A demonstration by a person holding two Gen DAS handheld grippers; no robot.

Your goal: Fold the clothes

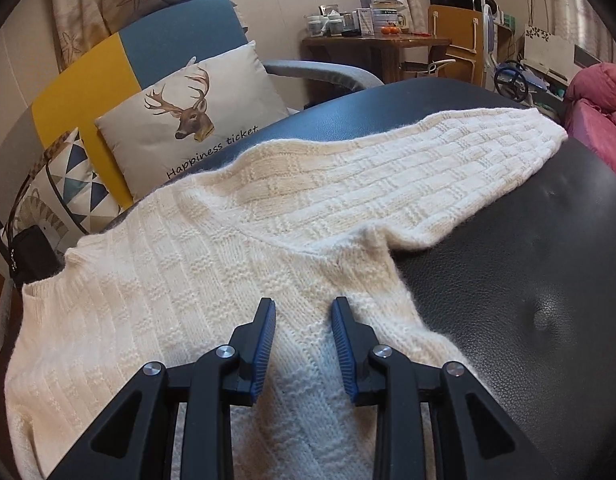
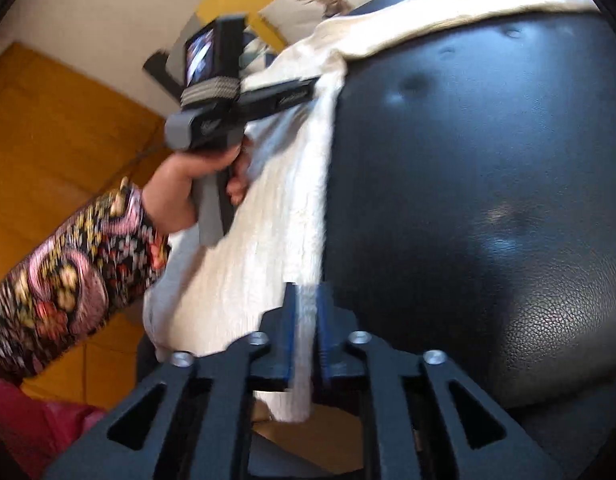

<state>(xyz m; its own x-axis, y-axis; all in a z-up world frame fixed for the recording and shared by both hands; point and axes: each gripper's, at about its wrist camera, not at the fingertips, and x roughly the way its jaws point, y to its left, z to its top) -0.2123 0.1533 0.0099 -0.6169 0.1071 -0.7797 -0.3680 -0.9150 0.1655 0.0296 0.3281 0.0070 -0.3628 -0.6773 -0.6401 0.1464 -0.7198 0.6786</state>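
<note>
sweater (image 1: pixel 212 264) cream, basket-knit, sleeve spread across black cushion (image 1: pixel 528 280).

Bare ottoman (image 1: pixel 528 260) beside sweater (image 1: pixel 228 260)

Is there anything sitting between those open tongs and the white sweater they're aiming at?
Nothing visible. The left tongs hang open right over the white sweater, with only bare knit between the fingers. The right tongs already pinch its edge.
</note>
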